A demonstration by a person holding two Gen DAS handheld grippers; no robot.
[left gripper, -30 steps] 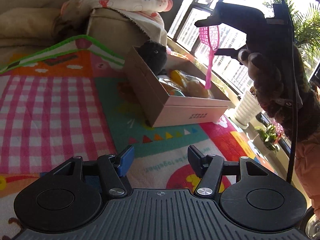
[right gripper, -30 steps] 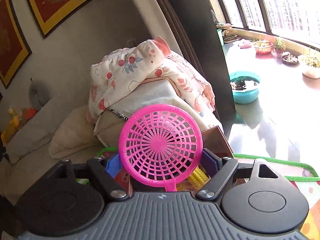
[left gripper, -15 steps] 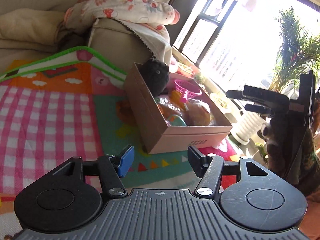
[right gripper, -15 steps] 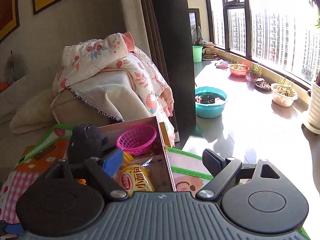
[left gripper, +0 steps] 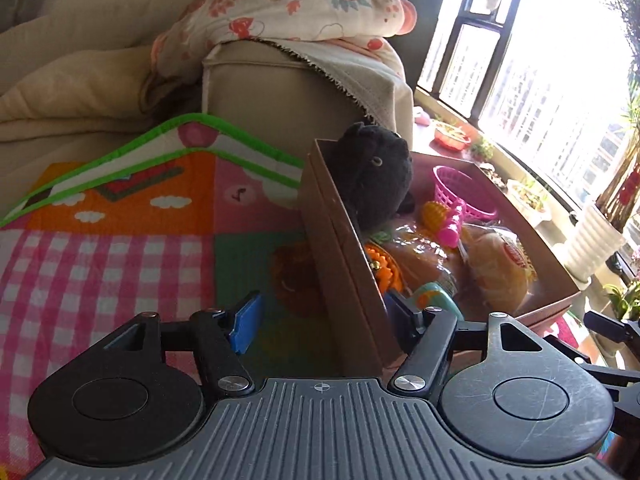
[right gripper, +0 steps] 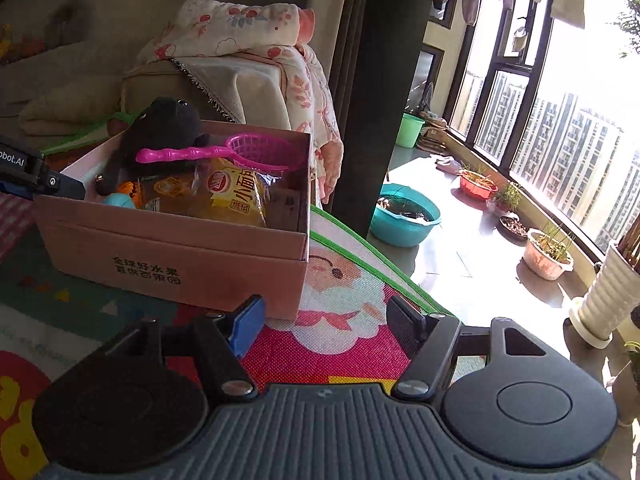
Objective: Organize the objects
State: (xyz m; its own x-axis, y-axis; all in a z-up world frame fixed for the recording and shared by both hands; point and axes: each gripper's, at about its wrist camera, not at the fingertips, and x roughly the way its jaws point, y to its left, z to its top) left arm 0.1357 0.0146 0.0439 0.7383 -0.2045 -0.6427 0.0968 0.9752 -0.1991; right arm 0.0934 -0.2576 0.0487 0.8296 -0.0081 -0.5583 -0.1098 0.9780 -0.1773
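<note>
Beyond the empty, closing right tool (right gripper: 323,322), pink strainer (right gripper: 224,155) inside the cardboard box (right gripper: 168,256).

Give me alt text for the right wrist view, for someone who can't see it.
The right gripper, empty with its jaws closing, points down at a colourful play mat beside a pink cardboard box. The box holds a black plush toy, a pink toy strainer and packaged snacks. Potted plants line a sunny window ledge on the right.

Our left tool (left gripper: 322,322) tilts downward, jaws opening – our right tool (right gripper: 326,324) tilts downward too, jaws closing, empty.
</note>
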